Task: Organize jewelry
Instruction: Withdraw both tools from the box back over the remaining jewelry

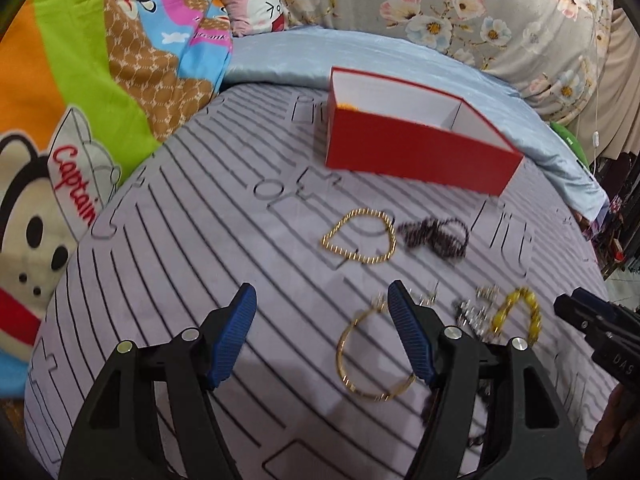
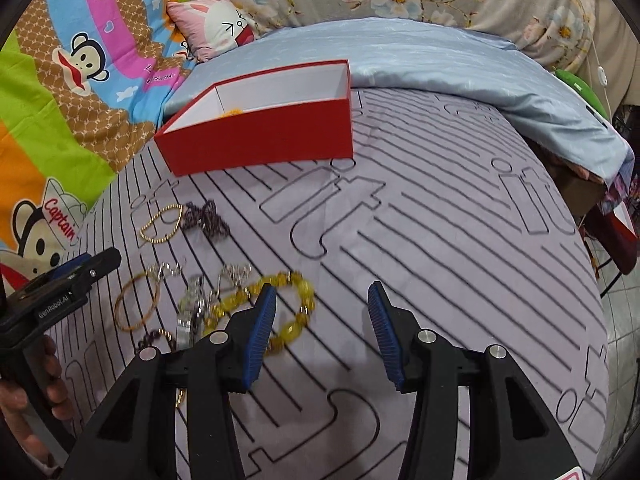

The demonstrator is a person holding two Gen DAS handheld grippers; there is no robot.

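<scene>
1. The jewelry is lying in a loose cluster on the striped grey sheet (image 2: 420,240) of the bed, in front of the red box (image 2: 260,136). The box is sitting open, with something yellow already showing inside near its left inner corner.
2. The likeliest trouble is tangling. The yellow bead bracelet (image 2: 292,312), the silver pieces (image 2: 192,304) and a dark beaded strand (image 2: 156,338) are touching or overlapping, so closing on one is probably going to drag the others along.
3. The thin gold bangle (image 1: 372,356) is lying flat on soft bedding. The tongs may be pressing it into the fabric and pinching sheet instead of metal.
4. The right fingertip of the left tongs (image 1: 324,332) is sitting over the bangle's rim, so a careless closing could be flicking the bangle away rather than catching it.
5. The twisted gold bracelet (image 1: 360,240) and the dark purple chain (image 1: 436,236) are lying just beside each other nearer the box; whether they are linked I cannot tell.
6. Both views are looking slightly blurred, and blur is making a clean aim less certain.
7. The left tongs are standing spread and empty, pointing steeply down at the sheet.
8. The right tongs (image 2: 322,332) are also standing spread with nothing between the pads, tilted down, the left pad (image 2: 262,320) overlapping the yellow bracelet in the view.
9. A hand (image 2: 28,392) is gripping the left tool's handle at the right-wrist view's left edge.
</scene>
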